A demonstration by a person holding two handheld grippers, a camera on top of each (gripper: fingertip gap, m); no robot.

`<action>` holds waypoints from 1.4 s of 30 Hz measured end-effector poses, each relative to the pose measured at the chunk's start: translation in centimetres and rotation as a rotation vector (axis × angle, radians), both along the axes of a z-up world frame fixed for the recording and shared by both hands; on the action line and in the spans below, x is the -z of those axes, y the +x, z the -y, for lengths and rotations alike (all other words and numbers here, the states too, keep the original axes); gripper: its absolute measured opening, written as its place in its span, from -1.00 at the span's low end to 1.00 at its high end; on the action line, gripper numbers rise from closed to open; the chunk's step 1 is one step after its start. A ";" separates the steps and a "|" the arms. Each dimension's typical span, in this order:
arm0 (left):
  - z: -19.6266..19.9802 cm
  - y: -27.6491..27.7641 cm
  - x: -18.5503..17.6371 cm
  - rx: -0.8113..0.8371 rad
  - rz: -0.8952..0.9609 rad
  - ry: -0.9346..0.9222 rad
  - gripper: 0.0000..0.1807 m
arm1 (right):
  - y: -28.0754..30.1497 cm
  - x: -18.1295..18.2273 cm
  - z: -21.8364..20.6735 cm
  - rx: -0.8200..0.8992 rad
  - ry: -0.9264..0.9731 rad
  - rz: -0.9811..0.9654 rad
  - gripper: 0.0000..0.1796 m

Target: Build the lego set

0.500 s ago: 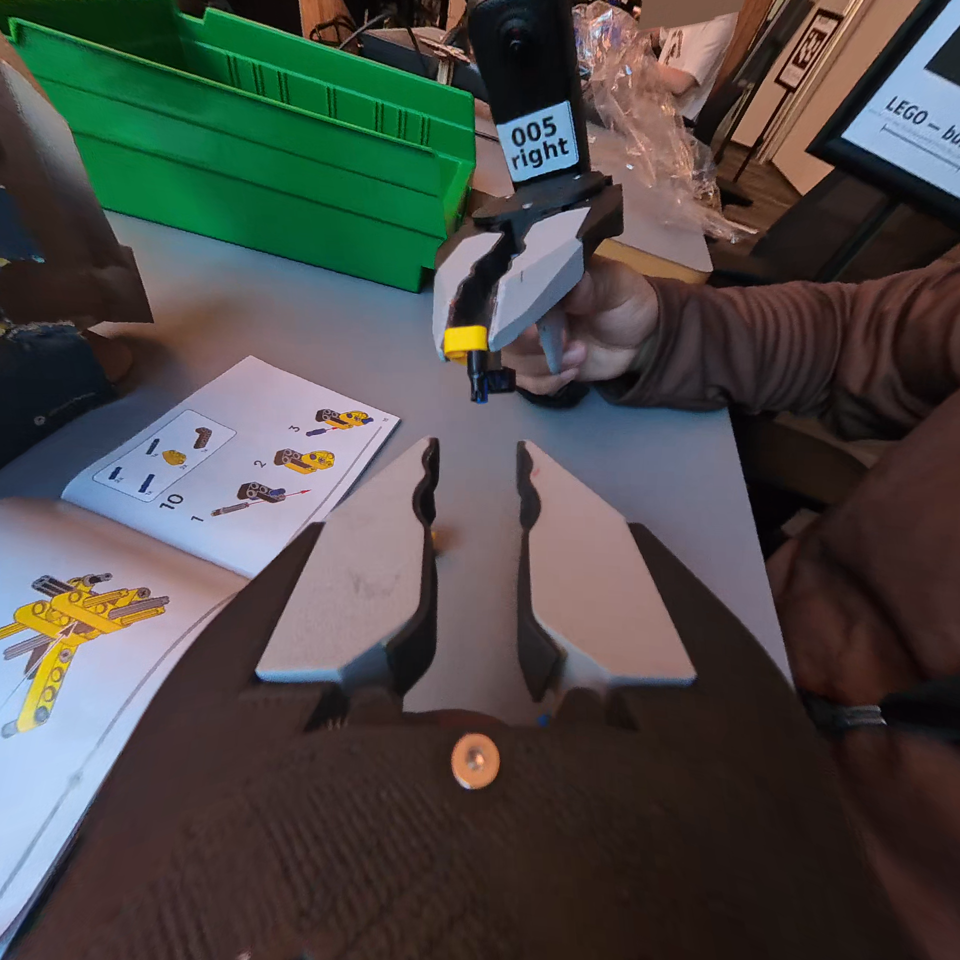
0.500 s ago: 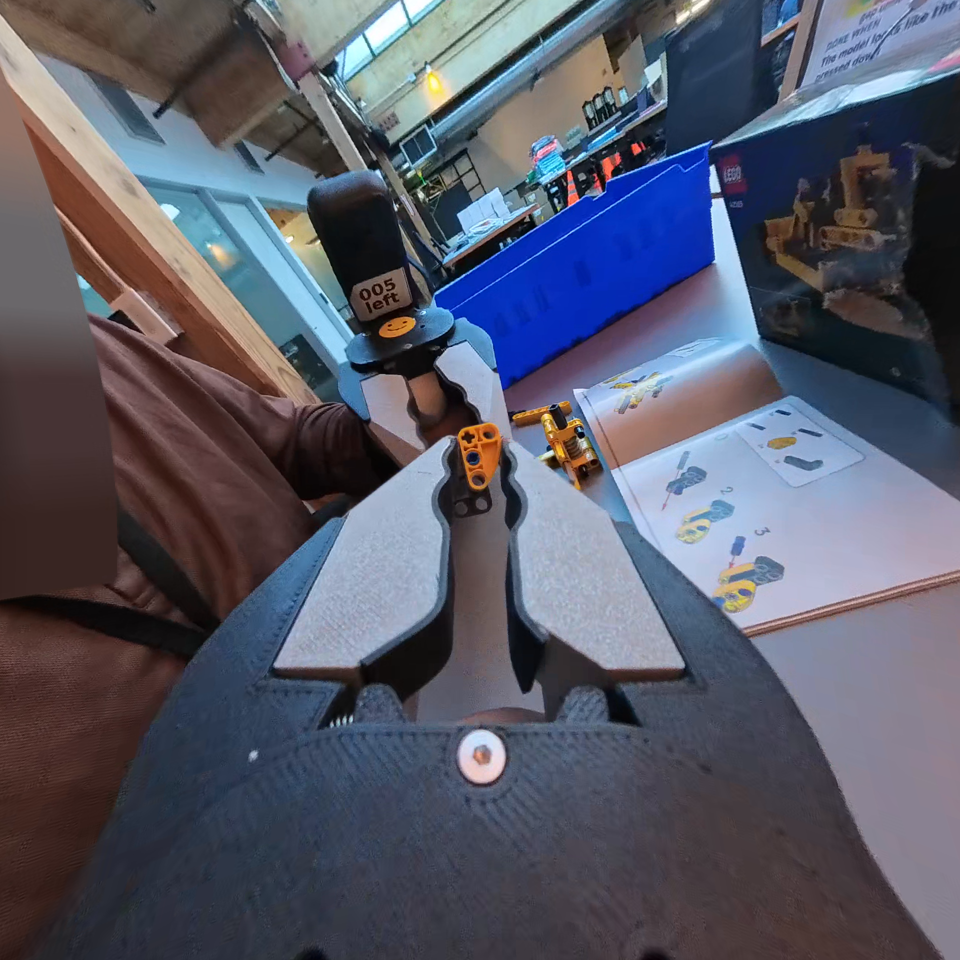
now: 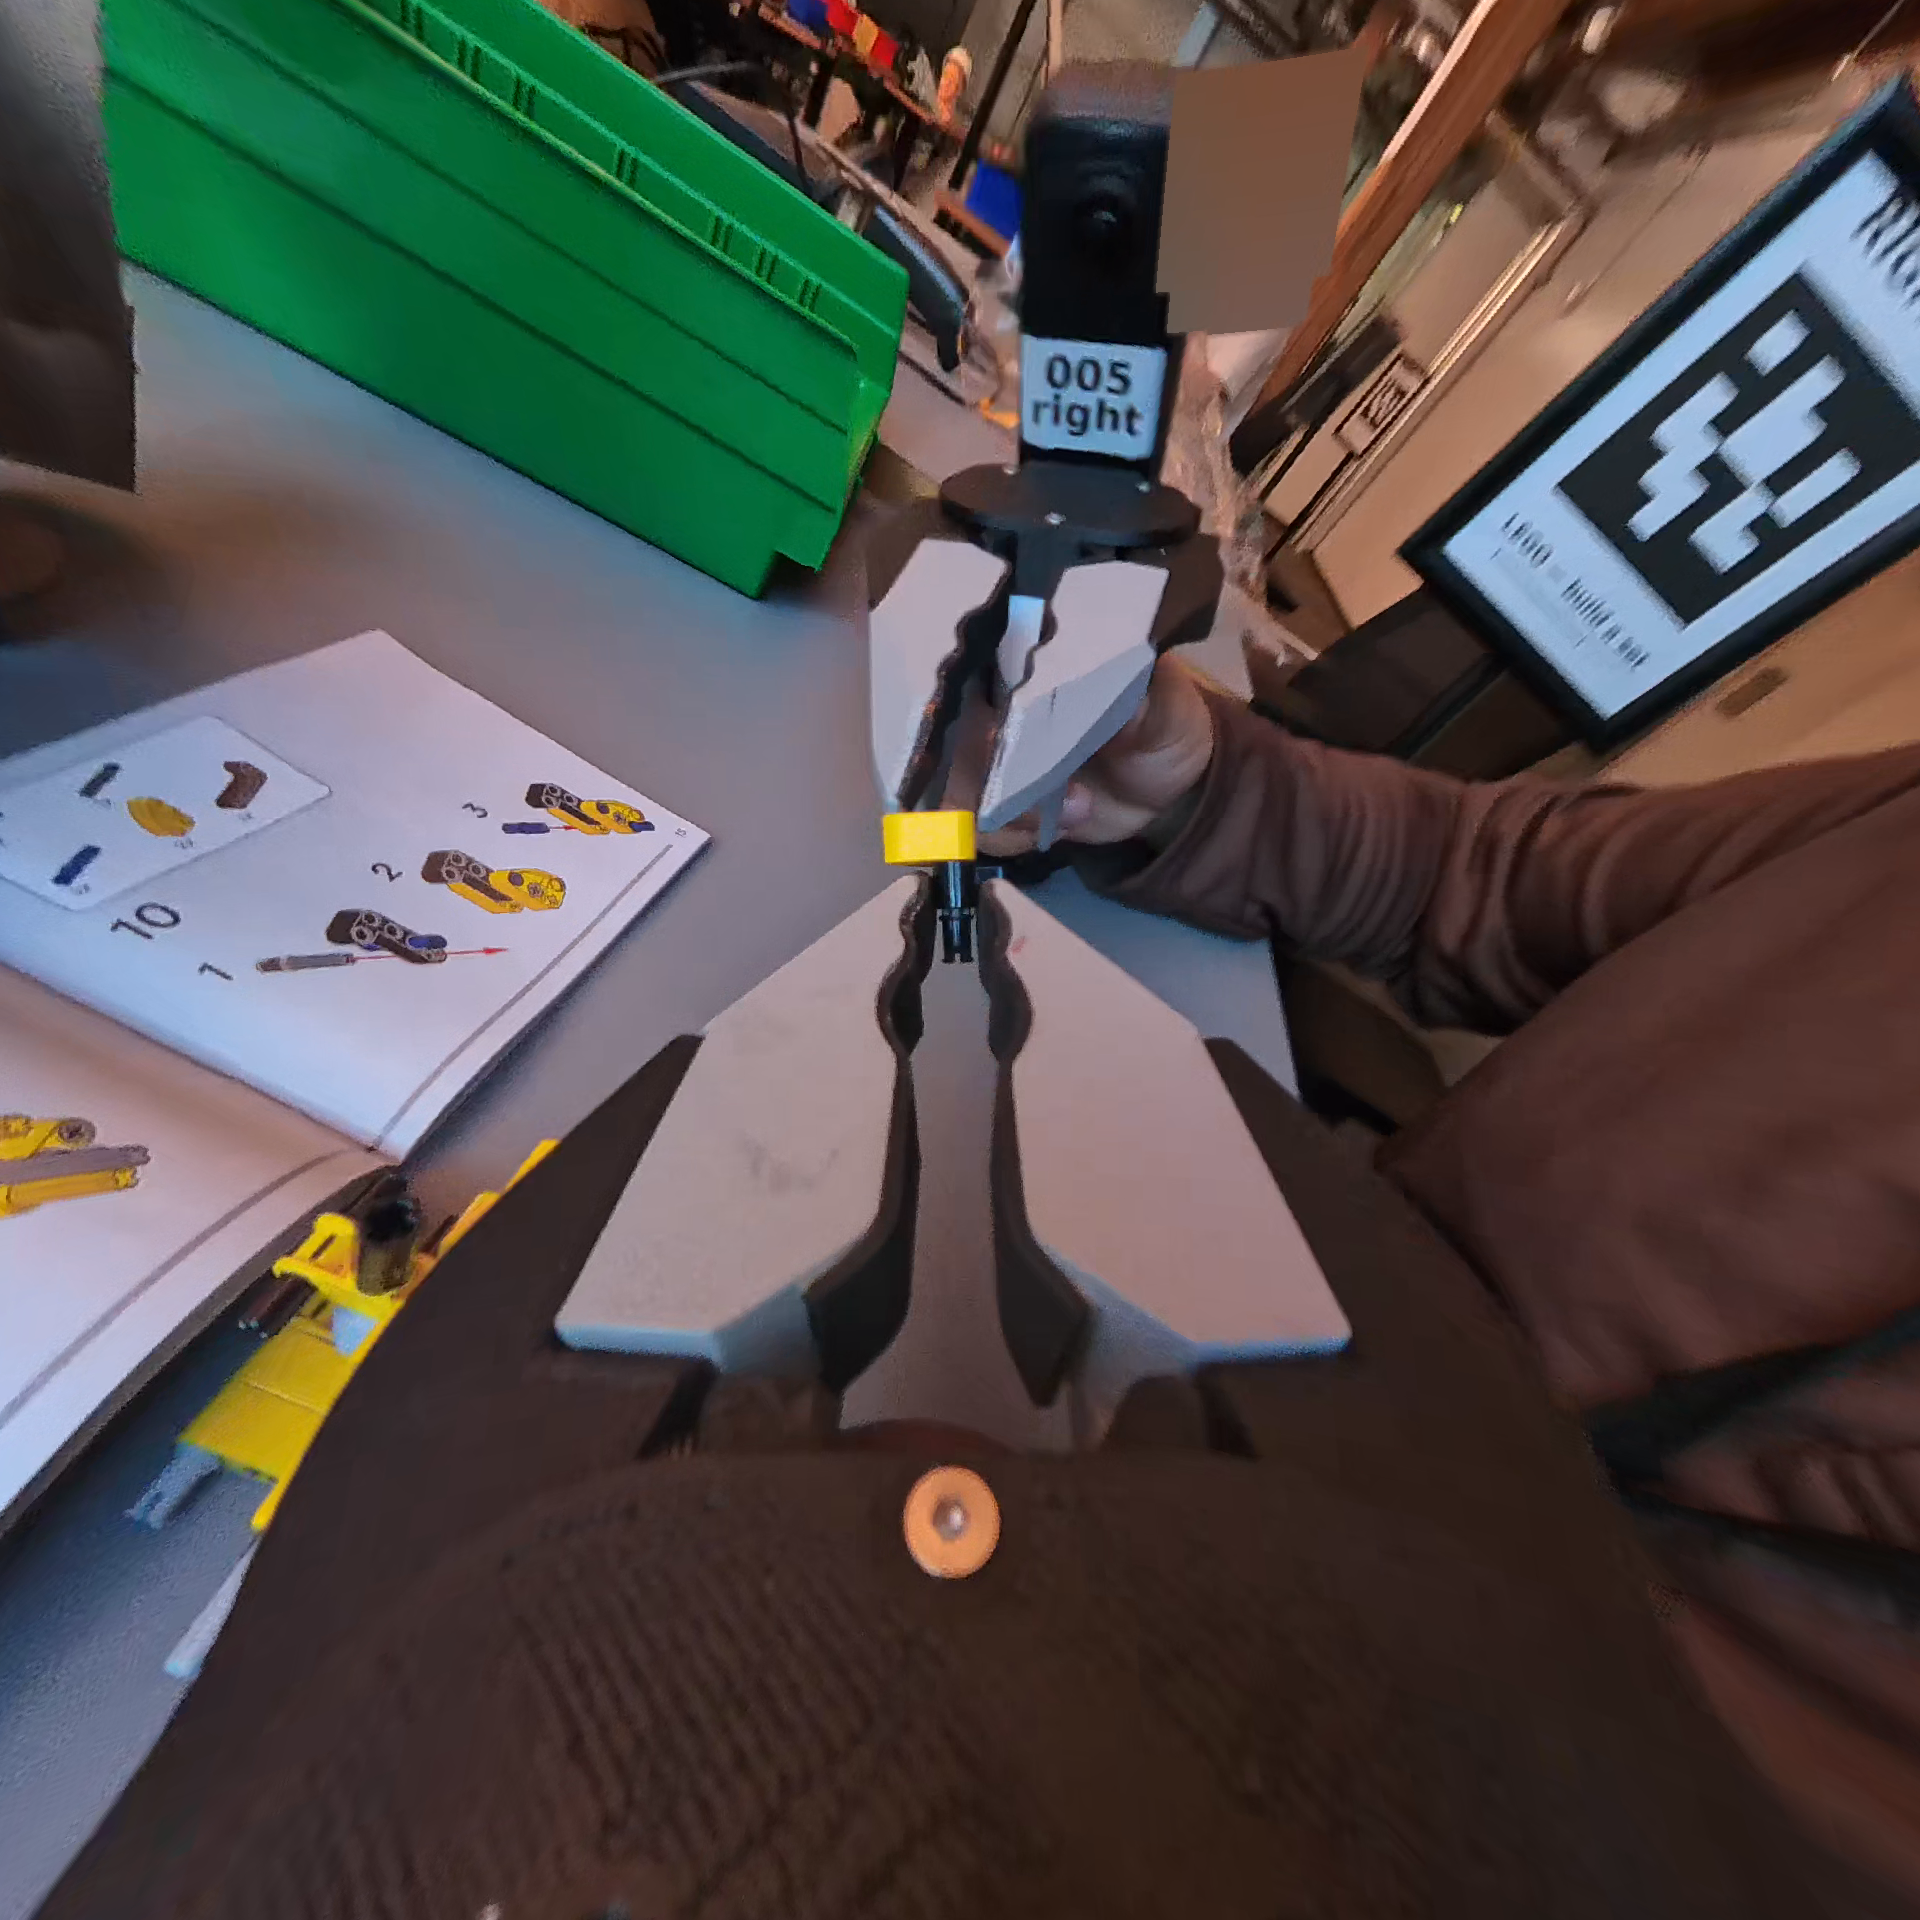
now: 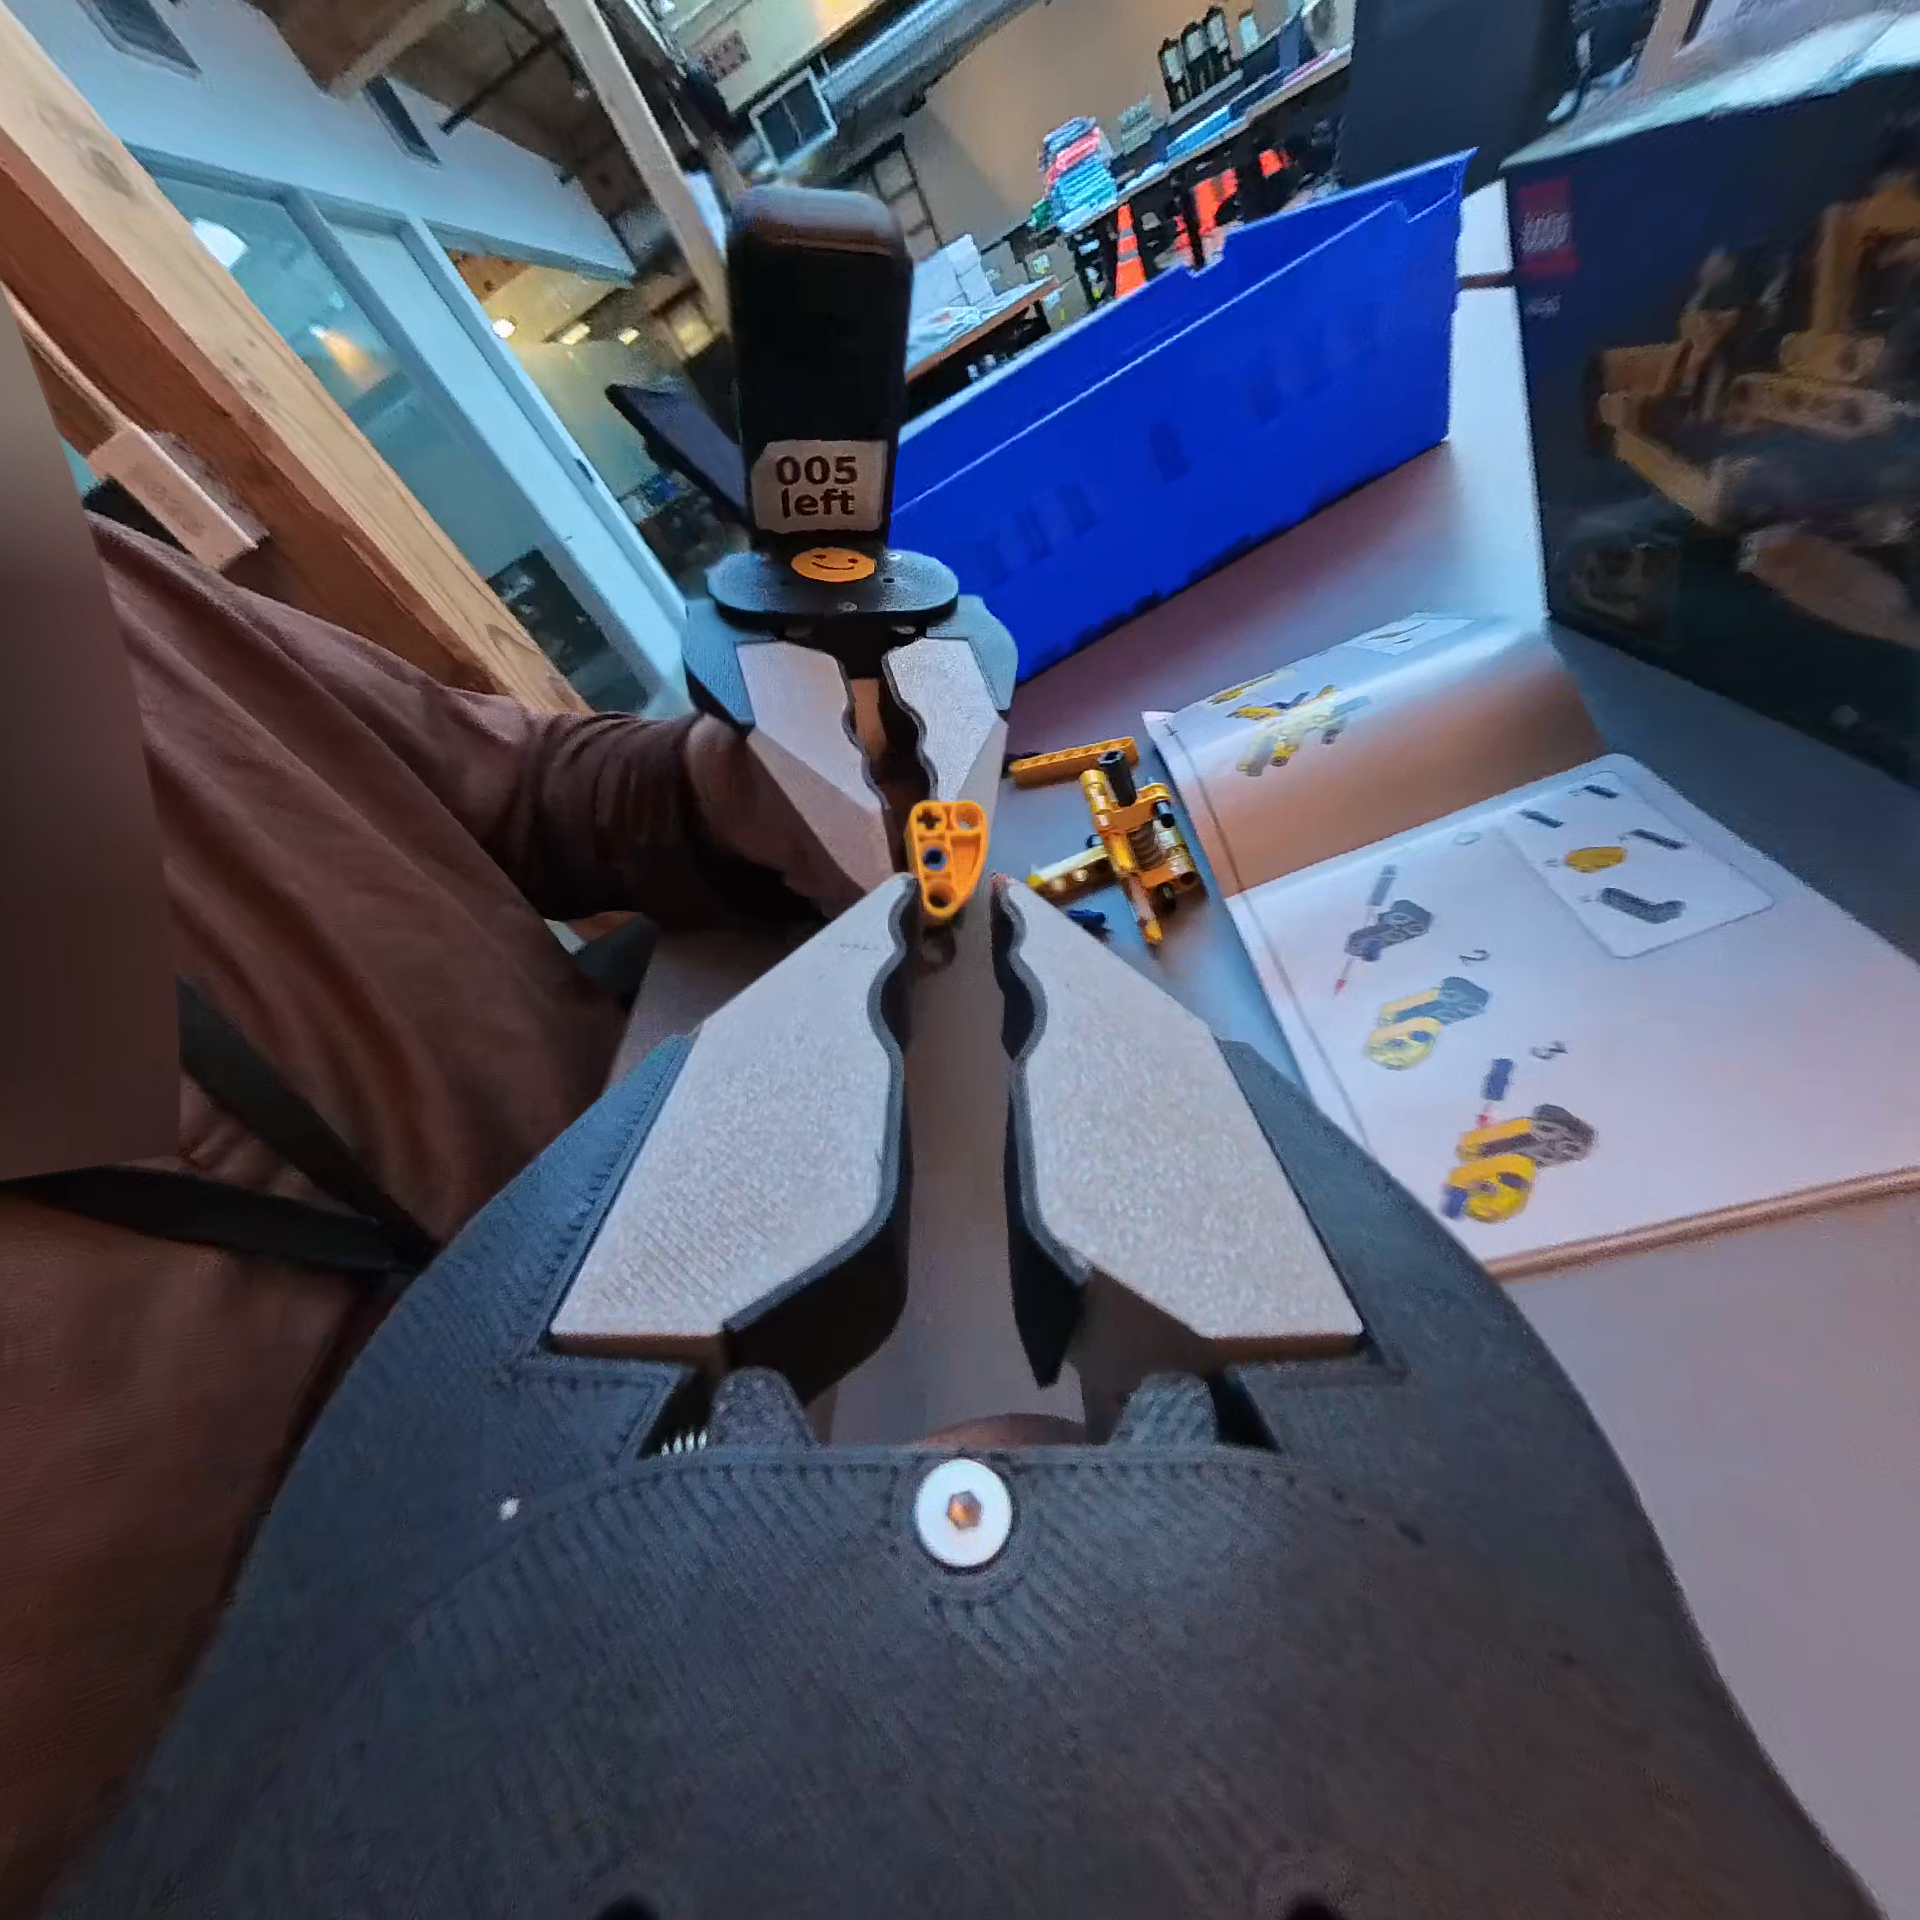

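My right gripper (image 4: 948, 894) is shut on a small yellow lego piece (image 4: 943, 854) with holes, held in the air over the table edge. In the left wrist view the right gripper (image 3: 930, 810) points down at me with the yellow piece (image 3: 928, 837) at its tips. A black part (image 3: 954, 920) hangs below the yellow piece. My left gripper (image 3: 953, 902) faces it tip to tip, with its jaws closed in on the black part. The left gripper's fingers (image 4: 816, 748) show behind the yellow piece in the right wrist view.
An open instruction booklet (image 3: 343, 883) lies on the grey table (image 3: 623, 644), with a part-built yellow model (image 4: 1127, 842) and a loose yellow beam (image 4: 1070, 764) beside it. A green bin (image 3: 499, 291), a blue bin (image 4: 1164, 457), the set's box (image 4: 1745, 416) and a framed sign (image 3: 1714, 468) stand around. My two grippers' fingertips are within a few centimetres of each other.
My left gripper has come up to the right gripper's tips and its jaws have narrowed around the black part. The right gripper still holds the yellow piece.
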State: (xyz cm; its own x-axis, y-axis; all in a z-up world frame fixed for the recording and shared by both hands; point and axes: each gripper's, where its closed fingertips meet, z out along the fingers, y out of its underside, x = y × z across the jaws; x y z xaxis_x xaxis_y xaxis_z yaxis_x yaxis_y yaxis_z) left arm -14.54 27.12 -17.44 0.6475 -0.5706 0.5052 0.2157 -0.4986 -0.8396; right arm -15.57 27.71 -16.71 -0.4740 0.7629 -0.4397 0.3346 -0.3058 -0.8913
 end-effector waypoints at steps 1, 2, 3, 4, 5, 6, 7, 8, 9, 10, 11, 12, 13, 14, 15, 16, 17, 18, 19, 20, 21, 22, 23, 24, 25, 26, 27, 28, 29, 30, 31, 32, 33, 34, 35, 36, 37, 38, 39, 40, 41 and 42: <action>-0.1 -0.2 -0.1 -0.005 0.034 -0.009 -0.95 | 0.1 0.2 -0.1 0.009 0.043 -0.002 -0.92; -0.2 -0.5 -0.2 -0.014 0.054 -0.015 -0.95 | 0.2 0.4 0.0 0.006 0.083 -0.001 -0.92; -0.2 -0.5 -0.1 -0.013 0.053 -0.020 -0.95 | 0.2 0.5 0.3 0.001 0.112 0.002 -0.92; -0.2 -0.5 0.2 -0.015 0.031 -0.021 -0.95 | 0.1 0.6 0.5 0.003 0.130 0.001 -0.95; -0.2 -0.6 0.3 -0.020 0.006 -0.011 -0.95 | 0.0 0.6 0.5 0.008 0.138 0.000 -0.99; -0.2 -0.5 0.3 -0.020 -0.011 -0.006 -0.95 | 0.0 0.6 0.5 0.007 0.133 0.002 -0.99; -0.2 -0.5 0.3 -0.018 -0.015 -0.001 -0.95 | 0.1 0.6 0.5 -0.003 0.112 0.002 -0.99; -0.2 -0.4 0.1 -0.018 -0.010 0.003 -0.95 | 0.1 0.4 0.5 -0.015 0.083 0.000 -0.99; -0.2 -0.4 0.1 -0.019 -0.008 0.005 -0.95 | 0.2 0.3 0.5 -0.022 0.057 0.003 -0.98; -0.2 -0.3 0.1 -0.017 -0.010 0.005 -0.95 | 0.1 0.4 0.4 -0.019 0.044 0.009 -0.98; -0.2 -0.3 0.2 -0.015 -0.014 0.004 -0.95 | 0.1 0.4 0.1 -0.005 0.042 0.012 -0.86; -0.2 -0.3 0.2 -0.017 -0.015 0.003 -0.95 | 0.1 0.4 0.0 0.001 0.043 0.010 -0.84; -0.2 -0.3 0.3 -0.018 -0.014 0.001 -0.95 | 0.1 0.3 0.0 0.001 0.045 0.008 -0.85; -0.3 -0.4 0.3 -0.019 -0.008 -0.001 -0.95 | 0.2 0.3 0.1 -0.006 0.049 0.004 -0.92; -0.3 -0.4 0.2 -0.019 -0.003 -0.002 -0.95 | 0.2 0.3 0.2 -0.008 0.057 0.003 -0.98; -0.3 -0.4 0.3 -0.020 -0.003 -0.003 -0.95 | 0.1 0.4 0.2 -0.004 0.065 0.006 -0.97; -0.3 -0.4 0.3 -0.018 -0.005 0.001 -0.95 | 0.1 0.4 0.2 -0.002 0.068 0.007 -0.96; -0.3 -0.2 0.3 -0.011 0.000 0.004 -0.95 | 0.0 0.4 0.3 -0.005 0.066 0.009 -0.95; -0.2 0.0 0.1 0.000 0.013 0.008 -0.95 | 0.0 0.5 0.4 -0.011 0.061 0.013 -0.93; -0.2 0.1 0.1 0.002 0.014 0.006 -0.95 | 0.0 0.5 0.5 -0.017 0.056 0.015 -0.91; -0.2 0.2 0.2 0.003 0.010 0.008 -0.95 | 0.0 0.5 0.6 -0.018 0.055 0.016 -0.90; -0.2 0.2 0.2 0.000 0.004 0.008 -0.95 | 0.0 0.5 0.6 -0.020 0.059 0.017 -0.91; -0.2 0.1 0.2 -0.002 0.000 0.011 -0.95 | 0.0 0.5 0.6 -0.017 0.067 0.015 -0.92; -0.2 0.1 0.2 -0.003 -0.002 0.013 -0.95 | 0.0 0.6 0.6 -0.012 0.079 0.012 -0.93; -0.2 0.1 0.3 -0.003 -0.005 0.014 -0.95 | 0.0 0.6 0.6 -0.008 0.091 0.011 -0.93; -0.2 0.1 0.3 -0.005 -0.012 0.019 -0.95 | 0.0 0.6 0.6 -0.005 0.101 0.011 -0.93; -0.3 0.1 0.4 -0.006 -0.025 0.027 -0.95 | 0.0 0.7 0.6 -0.005 0.105 0.013 -0.93; -0.3 0.1 0.4 -0.007 -0.041 0.034 -0.95 | 0.0 0.7 0.6 -0.007 0.104 0.014 -0.93; -0.3 0.2 0.5 -0.009 -0.053 0.035 -0.96 | 0.0 0.7 0.7 -0.011 0.100 0.015 -0.94; -0.3 0.3 0.6 -0.009 -0.063 0.035 -0.95 | 0.0 0.7 0.8 -0.014 0.096 0.018 -0.94; -0.3 0.2 0.5 -0.011 -0.070 0.045 -0.95 | 0.0 0.7 0.8 -0.015 0.090 0.018 -0.94; -0.2 0.3 0.4 -0.005 -0.073 0.059 -0.95 | 0.0 0.6 0.8 -0.017 0.080 0.014 -0.95; -0.2 0.3 0.3 -0.002 -0.083 0.068 -0.95 | 0.0 0.5 0.9 -0.019 0.071 0.013 -0.95; -0.2 0.2 0.5 -0.005 -0.098 0.069 -0.95 | 0.0 0.6 0.9 -0.019 0.072 0.017 -0.95; -0.2 0.2 0.5 -0.003 -0.104 0.073 -0.95 | 0.0 0.6 0.9 -0.022 0.072 0.020 -0.95; -0.1 0.3 0.4 0.004 -0.103 0.079 -0.95 | 0.1 0.6 1.0 -0.028 0.068 0.019 -0.95; 0.0 0.4 0.4 0.008 -0.105 0.082 -0.96 | 0.2 0.6 1.0 -0.035 0.061 0.020 -0.95; 0.0 0.5 0.4 0.009 -0.109 0.086 -0.96 | 0.3 0.6 1.1 -0.041 0.054 0.021 -0.95; 0.1 0.5 0.3 0.011 -0.117 0.095 -0.96 | 0.3 0.6 1.1 -0.048 0.049 0.021 -0.95; 0.1 0.6 0.3 0.008 -0.127 0.104 -0.96 | 0.4 0.5 1.1 -0.052 0.047 0.020 -0.95; 0.0 0.5 0.3 0.002 -0.139 0.109 -0.96 | 0.4 0.6 1.1 -0.049 0.050 0.021 -0.95; 0.0 0.5 0.4 -0.006 -0.153 0.109 -0.96 | 0.3 0.7 1.1 -0.044 0.055 0.026 -0.95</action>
State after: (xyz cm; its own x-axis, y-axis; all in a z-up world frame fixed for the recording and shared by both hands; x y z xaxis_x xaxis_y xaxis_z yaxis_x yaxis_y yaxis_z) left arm -14.03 27.12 -17.87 0.7155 -0.6126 0.3359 0.0840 -0.4019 -0.9118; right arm -15.25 26.61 -17.37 -0.4968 0.7647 -0.4103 0.3698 -0.2412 -0.8973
